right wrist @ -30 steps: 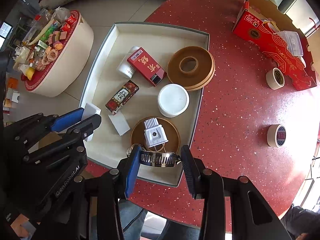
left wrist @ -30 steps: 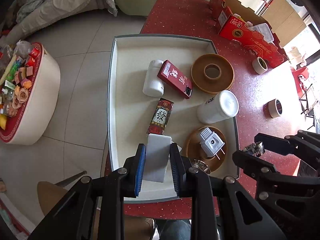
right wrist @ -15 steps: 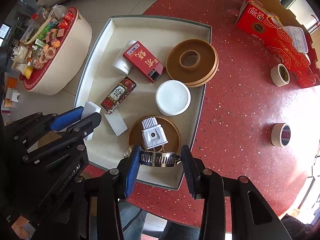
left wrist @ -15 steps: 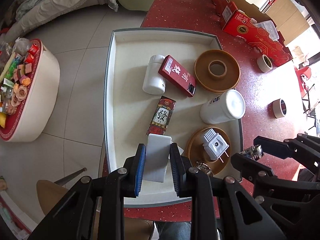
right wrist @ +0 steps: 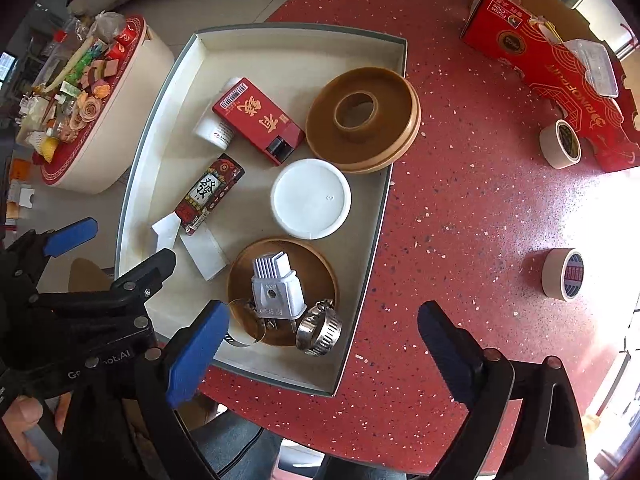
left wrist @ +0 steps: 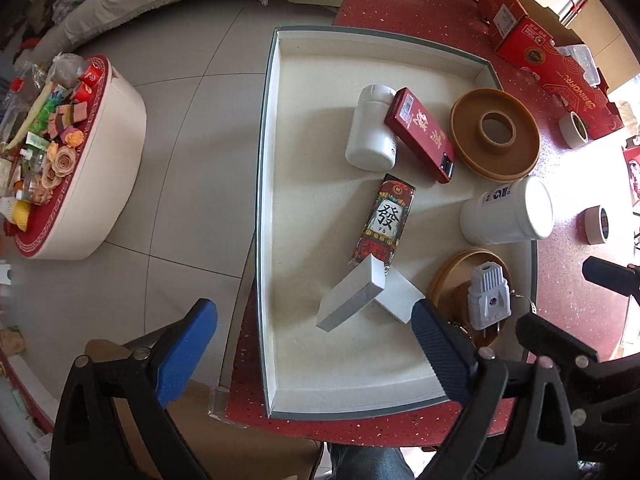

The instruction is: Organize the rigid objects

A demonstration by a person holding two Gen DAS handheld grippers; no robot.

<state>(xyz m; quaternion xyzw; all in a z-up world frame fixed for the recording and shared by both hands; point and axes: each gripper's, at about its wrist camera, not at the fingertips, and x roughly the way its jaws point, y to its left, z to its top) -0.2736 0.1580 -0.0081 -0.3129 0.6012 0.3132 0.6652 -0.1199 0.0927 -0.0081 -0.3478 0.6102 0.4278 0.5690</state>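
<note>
Tray (right wrist: 372, 236) on the bench (right wrist: 472, 208); ring dish (right wrist: 362, 118) at 12 o'clock over the tray's rim, jar (right wrist: 310, 199) just below it, plug (right wrist: 274, 288) in a saucer (right wrist: 316, 268) at 6 o'clock, hose clamp (right wrist: 319, 327) on its 5 o'clock edge; two tape rolls (right wrist: 562, 274) at 3 o'clock.

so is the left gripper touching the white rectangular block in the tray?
Apart. The left wrist view shows the left gripper wide open, both blue pads clear of the white rectangular block.

Red speckled table (right wrist: 460, 168) under white tray (right wrist: 376, 224), tape rolls (right wrist: 562, 274), red carton (right wrist: 560, 68).
</note>
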